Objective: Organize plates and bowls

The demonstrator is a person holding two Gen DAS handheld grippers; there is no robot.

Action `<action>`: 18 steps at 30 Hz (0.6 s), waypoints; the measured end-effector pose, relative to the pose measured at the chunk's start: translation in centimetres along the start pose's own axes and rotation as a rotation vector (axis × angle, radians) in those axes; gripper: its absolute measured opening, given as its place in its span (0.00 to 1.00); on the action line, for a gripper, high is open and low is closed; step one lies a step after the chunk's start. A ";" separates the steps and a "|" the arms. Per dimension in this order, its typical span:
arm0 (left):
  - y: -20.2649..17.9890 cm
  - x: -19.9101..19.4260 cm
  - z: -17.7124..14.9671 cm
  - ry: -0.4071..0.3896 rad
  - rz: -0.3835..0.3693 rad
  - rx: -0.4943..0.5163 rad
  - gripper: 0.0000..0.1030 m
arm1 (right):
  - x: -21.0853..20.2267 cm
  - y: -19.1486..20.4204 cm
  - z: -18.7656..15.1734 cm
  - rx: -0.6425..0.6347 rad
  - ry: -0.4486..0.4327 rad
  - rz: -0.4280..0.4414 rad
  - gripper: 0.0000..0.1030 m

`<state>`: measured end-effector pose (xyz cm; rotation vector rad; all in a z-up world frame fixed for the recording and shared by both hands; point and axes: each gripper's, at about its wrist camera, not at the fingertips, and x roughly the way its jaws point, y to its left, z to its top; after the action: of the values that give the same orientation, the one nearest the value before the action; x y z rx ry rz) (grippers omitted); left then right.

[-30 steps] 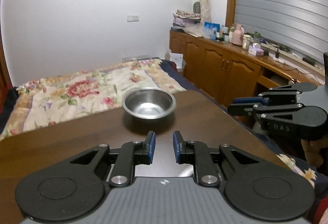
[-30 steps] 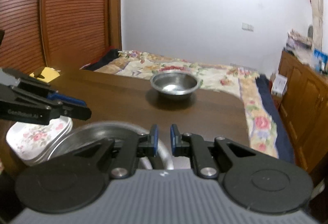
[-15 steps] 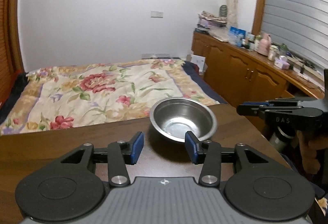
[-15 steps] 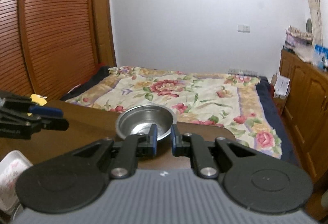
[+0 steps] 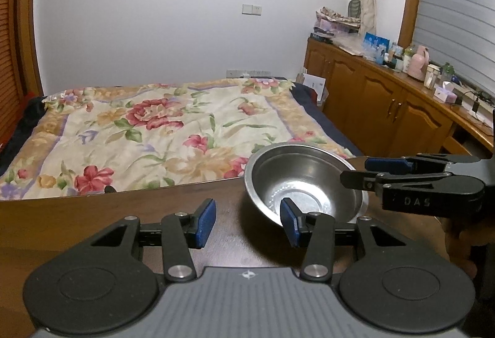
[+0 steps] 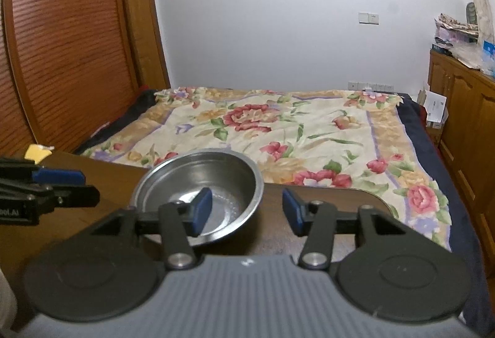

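- Bowl (image 6: 198,192), bare steel, sits on the table (image 6: 102,214) just ahead of the right gripper (image 6: 244,209), whose wide-spread fingers straddle its right rim.
- Best lowered squarely before pinching.
- Left gripper (image 5: 249,222), likewise wide, flanks the opposite rim.
- Bed (image 6: 278,127) lies beyond.

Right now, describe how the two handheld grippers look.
Both the left gripper and right gripper match: black linkage arms with silver pivot bolts, round black discs, ribbed grey body, blue fingertip pads. Seen side-on, the right one reads "DAS" in the left wrist view.
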<state>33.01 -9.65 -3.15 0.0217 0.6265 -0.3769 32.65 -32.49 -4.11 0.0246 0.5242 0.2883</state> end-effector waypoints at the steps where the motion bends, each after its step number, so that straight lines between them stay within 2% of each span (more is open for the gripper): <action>1: -0.1 0.2 0.0 0.002 -0.004 -0.001 0.48 | 0.2 0.0 0.1 -0.003 0.005 -0.003 0.50; 9: -0.2 2.2 0.0 0.036 -0.030 -0.022 0.47 | 1.5 -0.2 0.2 0.018 0.032 -0.003 0.50; 18: -0.2 3.1 0.1 0.058 -0.054 -0.035 0.37 | 2.3 -0.2 -0.3 0.059 0.062 0.024 0.50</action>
<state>35.27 -10.88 -4.83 -0.0179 0.6920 -0.4182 34.46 -32.09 -5.53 0.0795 0.5942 0.2981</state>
